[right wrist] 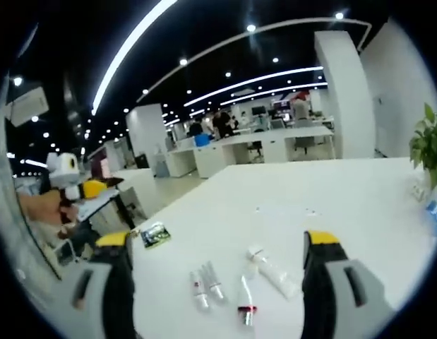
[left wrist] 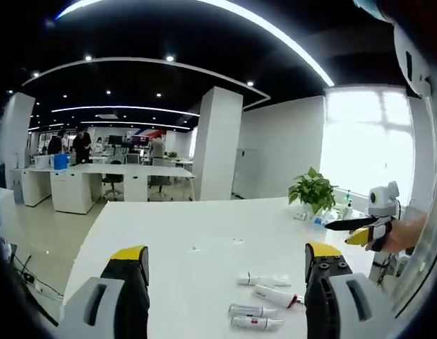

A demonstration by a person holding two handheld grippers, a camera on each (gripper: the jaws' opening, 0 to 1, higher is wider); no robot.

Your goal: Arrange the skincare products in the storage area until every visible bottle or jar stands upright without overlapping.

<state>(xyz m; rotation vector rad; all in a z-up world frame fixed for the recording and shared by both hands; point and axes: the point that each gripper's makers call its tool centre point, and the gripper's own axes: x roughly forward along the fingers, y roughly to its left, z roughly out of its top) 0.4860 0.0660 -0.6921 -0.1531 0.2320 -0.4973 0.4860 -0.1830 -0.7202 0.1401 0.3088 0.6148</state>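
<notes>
1. Four tubes (right wrist: 225,286) lie flat on the table (right wrist: 345,191), between and just ahead of the right gripper's (right wrist: 218,244) jaws; none upright yet.
2. Left gripper (left wrist: 229,258): tubes (left wrist: 260,300) sit low, nearer its right jaw.
3. Both jaw pairs wide apart, holding nothing.
4. Judgement: light, slick, squashy plastic, tippy on narrow caps. Grip mid-body, gently.
5. Green packet (right wrist: 154,234) lies near the right gripper's left jaw.
</notes>
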